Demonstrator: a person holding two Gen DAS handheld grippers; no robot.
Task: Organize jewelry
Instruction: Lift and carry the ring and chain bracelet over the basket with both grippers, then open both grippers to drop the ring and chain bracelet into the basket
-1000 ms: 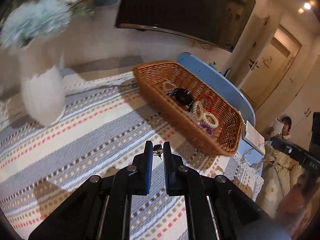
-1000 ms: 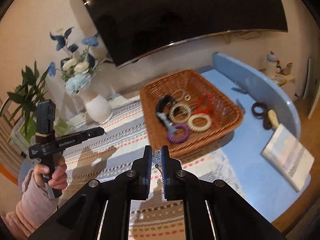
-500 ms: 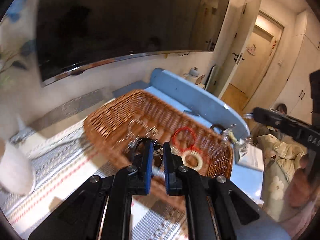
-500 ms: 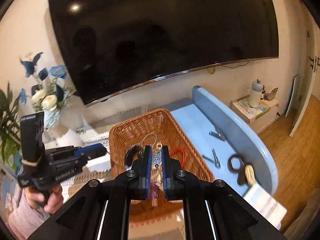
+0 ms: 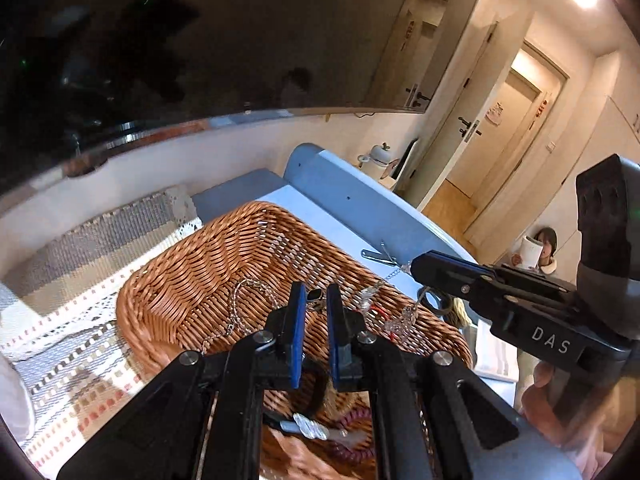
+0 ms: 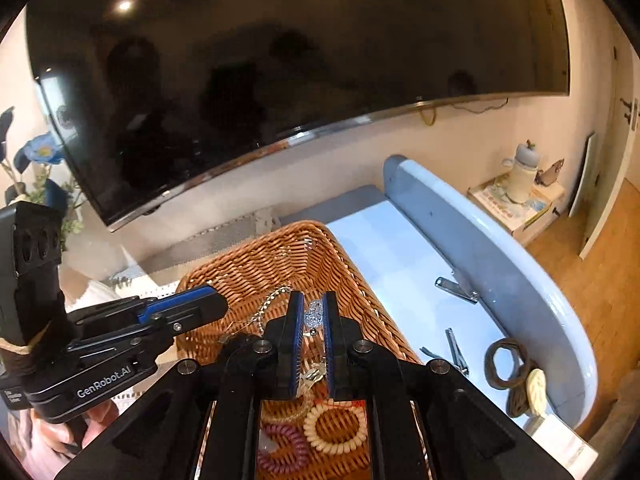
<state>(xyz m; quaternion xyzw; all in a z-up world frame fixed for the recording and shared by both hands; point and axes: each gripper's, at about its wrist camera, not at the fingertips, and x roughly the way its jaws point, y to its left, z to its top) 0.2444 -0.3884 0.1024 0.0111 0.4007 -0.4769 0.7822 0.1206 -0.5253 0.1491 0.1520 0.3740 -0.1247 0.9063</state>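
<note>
Both grippers have been carried from above the striped cloth to above the wicker basket (image 5: pixel 192 292), which now fills the lower centre of each wrist view where a second ago it lay off to the upper right. In the left wrist view the basket's far wall sits at centre, with a silver chain (image 5: pixel 244 300) draped on its floor. The left gripper (image 5: pixel 316 300) is seen at lower centre with its jaws drawn narrow, pinched on a small dark-stoned piece (image 5: pixel 316 295). The right gripper (image 6: pixel 310 312), likewise at lower centre of its own view, is closed narrow on a clear sparkling piece (image 6: pixel 314 314), from which a small bead hangs. Beneath it, at the bottom of the frame, a cream coil band (image 6: pixel 334 428) and a purple coil band (image 6: pixel 284 452) are seen lying in the basket. On the blue table (image 6: pixel 380 248) at the right, nail clippers (image 6: pixel 456 286) and brown hair ties (image 6: pixel 506 364) are left outside the basket.

The step in hand is judged to be delivery of the two held pieces into the basket. For the next move, each gripper would need lowering toward a bare patch of the weave, clear of the chain, before the jaws are opened.
</note>
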